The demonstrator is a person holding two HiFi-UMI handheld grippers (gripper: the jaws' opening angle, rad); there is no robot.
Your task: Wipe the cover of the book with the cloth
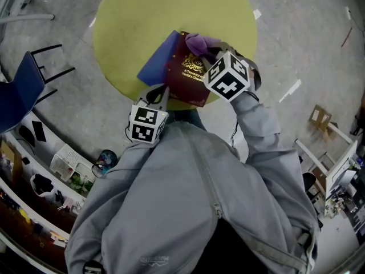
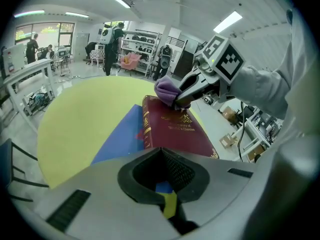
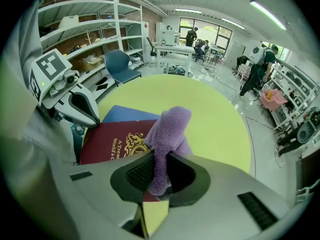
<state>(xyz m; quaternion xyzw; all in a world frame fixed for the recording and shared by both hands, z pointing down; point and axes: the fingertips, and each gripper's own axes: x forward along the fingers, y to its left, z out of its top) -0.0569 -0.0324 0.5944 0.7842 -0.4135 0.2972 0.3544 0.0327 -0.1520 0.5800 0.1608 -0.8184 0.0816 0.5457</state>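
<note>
A maroon book point(image 1: 185, 76) with gold lettering lies on top of a blue book point(image 1: 157, 59) at the near edge of a round yellow table point(image 1: 131, 21). My right gripper point(image 1: 210, 53) is shut on a purple cloth point(image 1: 197, 40), which rests on the far end of the maroon cover point(image 3: 112, 141). In the right gripper view the cloth point(image 3: 170, 129) rises from between the jaws. My left gripper point(image 1: 157, 96) sits at the book's near left corner, jaws together with nothing seen between them. From the left gripper view the cloth point(image 2: 167, 88) touches the book point(image 2: 175, 131).
A blue chair point(image 1: 23, 84) stands left of the table. Cluttered shelving point(image 1: 45, 181) runs along the lower left, and a cardboard box point(image 1: 319, 119) and a white frame point(image 1: 333, 153) stand to the right. Shelves, desks and people fill the room's far side point(image 2: 110, 39).
</note>
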